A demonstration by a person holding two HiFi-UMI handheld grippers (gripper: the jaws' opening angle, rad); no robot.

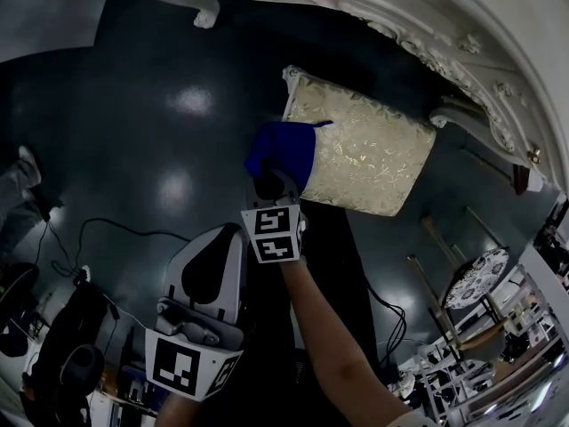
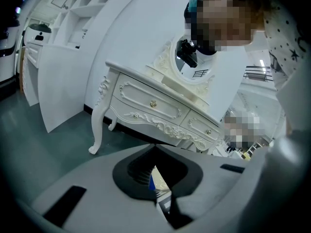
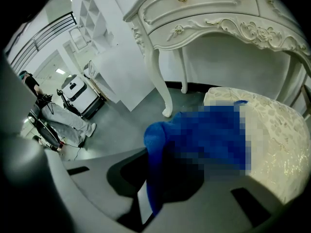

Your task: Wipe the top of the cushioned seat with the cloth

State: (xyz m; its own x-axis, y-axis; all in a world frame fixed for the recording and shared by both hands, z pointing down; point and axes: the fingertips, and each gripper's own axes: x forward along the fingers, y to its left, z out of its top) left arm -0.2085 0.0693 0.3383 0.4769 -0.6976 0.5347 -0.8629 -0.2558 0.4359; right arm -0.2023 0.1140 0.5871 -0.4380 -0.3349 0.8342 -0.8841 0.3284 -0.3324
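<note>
The right gripper (image 1: 269,185) pinched the blue cloth (image 1: 283,152) at the left edge of the cushioned seat (image 1: 378,154), whose top seemed mostly unwiped, while the left gripper (image 1: 209,274), jaws pressed together and empty, hung well clear of the seat.

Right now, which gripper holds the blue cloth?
The right gripper, shut on the blue cloth at the edge of the gold-patterned cushioned seat; the left gripper hangs back, empty.

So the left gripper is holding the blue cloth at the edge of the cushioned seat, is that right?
Not quite: it is the right gripper that is holding the blue cloth at the edge of the cushioned seat, as the head view shows. The left gripper hangs back, shut and empty.
</note>
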